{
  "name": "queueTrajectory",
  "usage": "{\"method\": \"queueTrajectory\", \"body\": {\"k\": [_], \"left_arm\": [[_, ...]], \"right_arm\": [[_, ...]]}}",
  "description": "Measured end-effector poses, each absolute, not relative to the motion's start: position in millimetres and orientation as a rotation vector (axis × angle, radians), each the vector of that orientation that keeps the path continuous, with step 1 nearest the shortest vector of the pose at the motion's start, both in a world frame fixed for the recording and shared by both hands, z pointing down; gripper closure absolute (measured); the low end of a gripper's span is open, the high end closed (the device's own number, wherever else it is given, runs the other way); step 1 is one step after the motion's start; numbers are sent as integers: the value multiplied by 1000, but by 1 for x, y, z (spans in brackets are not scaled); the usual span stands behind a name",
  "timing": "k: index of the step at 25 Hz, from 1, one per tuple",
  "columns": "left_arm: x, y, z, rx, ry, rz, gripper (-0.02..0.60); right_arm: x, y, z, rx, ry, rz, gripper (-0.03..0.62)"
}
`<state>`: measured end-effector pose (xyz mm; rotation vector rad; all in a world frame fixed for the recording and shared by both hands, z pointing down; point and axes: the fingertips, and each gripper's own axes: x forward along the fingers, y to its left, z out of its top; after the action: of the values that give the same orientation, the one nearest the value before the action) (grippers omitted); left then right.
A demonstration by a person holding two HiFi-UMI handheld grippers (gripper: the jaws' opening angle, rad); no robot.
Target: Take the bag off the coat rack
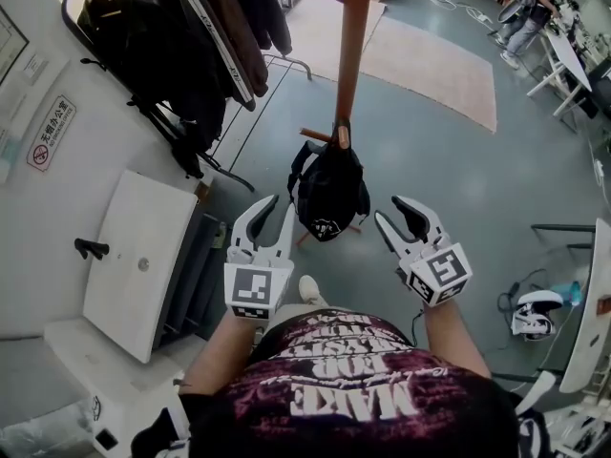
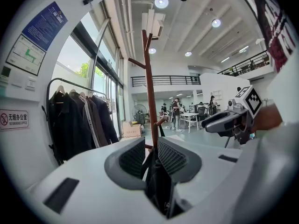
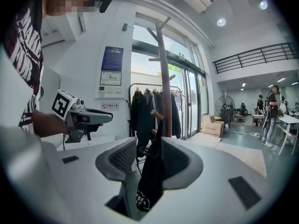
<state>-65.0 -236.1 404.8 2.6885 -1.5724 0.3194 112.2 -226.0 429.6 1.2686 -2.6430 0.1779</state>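
While I hover both claws before coat rack (image 1: 353, 46): left gripper (image 1: 277, 208) jaws spread, nothing pinched; right gripper (image 1: 393, 211) likewise gaping, empty. Black bag (image 1: 327, 194) hangs by strap from rack's low peg (image 1: 339, 137), between my claws, touching neither. Only head view shows that clearance. Gripper views merely frame bag through open jaws; they add upright coats (image 3: 145, 108) hanging behind rack.
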Motion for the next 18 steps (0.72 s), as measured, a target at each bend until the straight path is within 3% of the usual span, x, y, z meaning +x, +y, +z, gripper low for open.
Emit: {"method": "queueTrajectory", "body": {"k": [18], "left_arm": [[-96,-294,400,2757,-1482,236,502]], "right_arm": [[72,-265,427,1318,-2563,169,419]]}}
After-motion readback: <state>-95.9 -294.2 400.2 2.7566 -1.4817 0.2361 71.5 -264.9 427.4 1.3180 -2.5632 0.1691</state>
